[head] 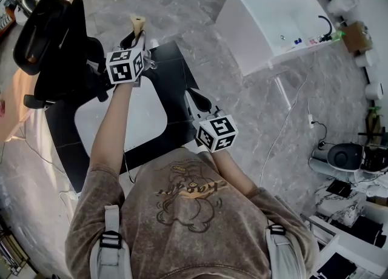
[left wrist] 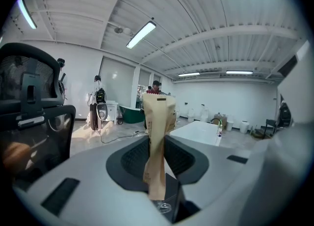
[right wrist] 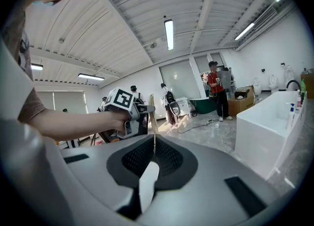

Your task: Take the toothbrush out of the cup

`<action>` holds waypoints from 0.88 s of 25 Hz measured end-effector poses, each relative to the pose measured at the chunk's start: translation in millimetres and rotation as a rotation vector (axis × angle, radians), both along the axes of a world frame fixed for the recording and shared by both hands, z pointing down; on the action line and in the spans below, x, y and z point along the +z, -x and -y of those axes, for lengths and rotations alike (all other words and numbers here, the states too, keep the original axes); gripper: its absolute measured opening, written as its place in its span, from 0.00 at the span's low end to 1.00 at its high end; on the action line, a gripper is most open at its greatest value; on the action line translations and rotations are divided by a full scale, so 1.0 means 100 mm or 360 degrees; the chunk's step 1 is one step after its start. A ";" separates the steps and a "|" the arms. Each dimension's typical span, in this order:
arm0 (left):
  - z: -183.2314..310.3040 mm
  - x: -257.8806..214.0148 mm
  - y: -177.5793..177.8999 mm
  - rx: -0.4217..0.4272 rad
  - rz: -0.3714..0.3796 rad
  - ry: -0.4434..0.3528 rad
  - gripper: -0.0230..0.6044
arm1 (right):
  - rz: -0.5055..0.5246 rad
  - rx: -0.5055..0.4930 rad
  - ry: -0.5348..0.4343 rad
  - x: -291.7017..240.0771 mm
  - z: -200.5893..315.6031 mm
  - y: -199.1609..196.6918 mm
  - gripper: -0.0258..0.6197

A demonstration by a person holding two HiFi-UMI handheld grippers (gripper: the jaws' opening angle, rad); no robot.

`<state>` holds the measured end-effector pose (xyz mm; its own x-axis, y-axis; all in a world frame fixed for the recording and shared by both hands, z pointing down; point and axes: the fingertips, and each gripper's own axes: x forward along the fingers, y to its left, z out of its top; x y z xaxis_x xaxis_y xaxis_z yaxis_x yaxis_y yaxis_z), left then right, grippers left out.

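Note:
The toothbrush is a flat packet of tan paper (head: 138, 26). It stands upright with my left gripper (head: 140, 44) shut on its lower part, held high over the far edge of the black table (head: 176, 68). The left gripper view shows the packet (left wrist: 158, 131) rising out of the pinching jaws. In the right gripper view the same packet (right wrist: 151, 107) sticks up beside the left gripper (right wrist: 146, 108). My right gripper (head: 190, 96) hovers over the table's right side, its jaws drawn together to one point with nothing held. No cup shows in any view.
A white board (head: 145, 120) lies on the black table. A black office chair (head: 54, 41) stands close at the left. A white bathtub (head: 273, 23) is at the far right on the grey floor. Cables and boxes (head: 357, 168) crowd the right side. People (right wrist: 216, 92) stand far back.

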<state>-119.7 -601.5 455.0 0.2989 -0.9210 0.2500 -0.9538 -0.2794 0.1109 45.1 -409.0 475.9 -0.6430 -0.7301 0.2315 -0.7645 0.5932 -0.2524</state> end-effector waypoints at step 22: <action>-1.72 -0.04 -0.40 0.0112 -0.0058 0.0006 0.20 | -0.0006 -0.0095 -0.0003 0.02 -0.03 0.10 0.08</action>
<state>-80.2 -429.6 451.0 0.3719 -0.8964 0.2413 -0.9270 -0.3453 0.1463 35.0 -405.8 478.3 -0.6845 -0.6909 0.2327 -0.7286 0.6381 -0.2488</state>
